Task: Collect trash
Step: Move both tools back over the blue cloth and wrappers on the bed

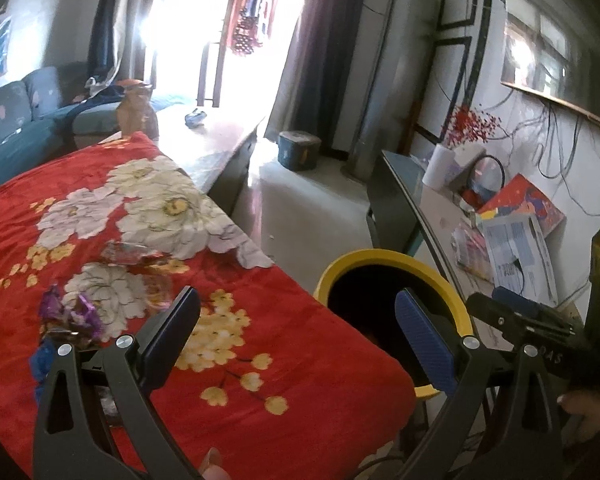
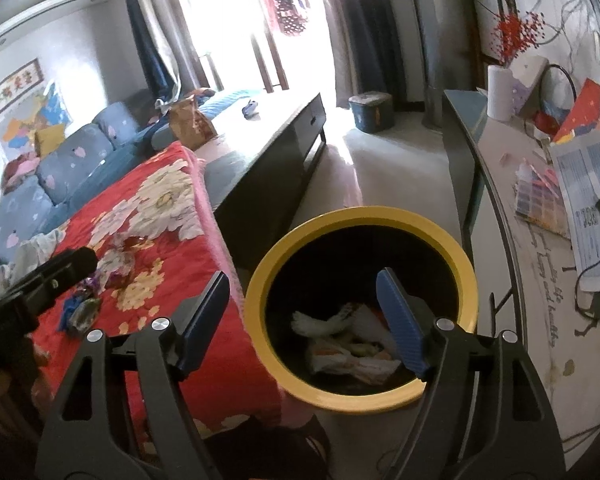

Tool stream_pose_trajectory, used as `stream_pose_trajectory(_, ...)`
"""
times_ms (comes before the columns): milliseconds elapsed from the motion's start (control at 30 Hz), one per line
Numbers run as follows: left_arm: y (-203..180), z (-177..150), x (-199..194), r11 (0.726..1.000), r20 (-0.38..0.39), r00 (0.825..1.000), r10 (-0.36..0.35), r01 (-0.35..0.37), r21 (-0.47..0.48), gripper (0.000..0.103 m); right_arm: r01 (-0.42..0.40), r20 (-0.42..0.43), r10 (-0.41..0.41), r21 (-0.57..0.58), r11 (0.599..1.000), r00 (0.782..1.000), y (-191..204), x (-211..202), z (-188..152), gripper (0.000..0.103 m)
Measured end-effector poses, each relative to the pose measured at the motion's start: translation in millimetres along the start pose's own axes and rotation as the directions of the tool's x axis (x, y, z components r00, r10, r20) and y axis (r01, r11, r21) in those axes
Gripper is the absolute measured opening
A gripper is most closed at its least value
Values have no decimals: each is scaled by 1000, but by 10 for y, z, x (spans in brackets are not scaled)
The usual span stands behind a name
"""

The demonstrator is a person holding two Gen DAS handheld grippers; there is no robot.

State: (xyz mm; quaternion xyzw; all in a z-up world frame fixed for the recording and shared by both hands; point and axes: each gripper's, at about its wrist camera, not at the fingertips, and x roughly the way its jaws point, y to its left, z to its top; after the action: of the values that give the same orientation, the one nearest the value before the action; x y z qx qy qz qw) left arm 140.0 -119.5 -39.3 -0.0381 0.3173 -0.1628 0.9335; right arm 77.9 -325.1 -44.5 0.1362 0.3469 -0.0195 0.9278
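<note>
Yellow rim, black inside — the bin (image 2: 362, 308) stands on the floor hard against the edge of the red flowered blanket (image 1: 228, 344), which is likely why it is there: anything picked off the blanket has only a short way to travel before it can be dropped. In the right wrist view the bin already holds crumpled white and orange wrappers (image 2: 348, 348) at its bottom.

More trash lies on the blanket, away from the bin: a clear crinkled wrapper (image 1: 130, 254) among the white flowers, and farther from the bin a purple foil wrapper (image 1: 82, 314) with a blue scrap (image 1: 40, 360) beside it. From the right wrist they show as a small cluster, all well apart from the bin's rim.

The right gripper (image 2: 300, 320) hangs over the bin's mouth, tilted down into it, its jaws apart with nothing between them; one blue pad (image 2: 400, 324) stands over the opening, the other finger nearer the blanket's edge. That pose fits a drop just made, as a judgement only.

The left gripper (image 1: 300, 344) sits over the blanket's corner beside the bin, jaws spread wide and empty, touching nothing — one finger over the blanket, the other blue pad (image 1: 424, 340) in front of the bin's dark mouth. It seems placed to go for the wrappers left on the blanket.
</note>
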Motion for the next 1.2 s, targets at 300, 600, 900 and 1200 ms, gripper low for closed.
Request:
stream_pose_trajectory(300, 210, -8, -158, 998, 20, 999, 27, -25, -50, 95, -30, 3, 30, -37, 999, 1000, 200, -42, -20, 71)
stream_pose_trajectory(600, 438, -29, -291, 994, 35, 998, 59, -56, -93, 95, -65, -1, 65, -85, 994, 998, 409, -54, -45, 71)
stream_pose_trajectory(900, 617, -74, -387, 988, 39, 995, 89, -83, -126, 95, -92, -9, 91, -125, 988, 996, 599, -60, -93, 71)
stream_pose_trajectory(1200, 754, -92, -474, 983, 46, 992, 113, -105, -153, 95, -140, -24, 138, -161, 977, 990, 805, -88, -132, 71)
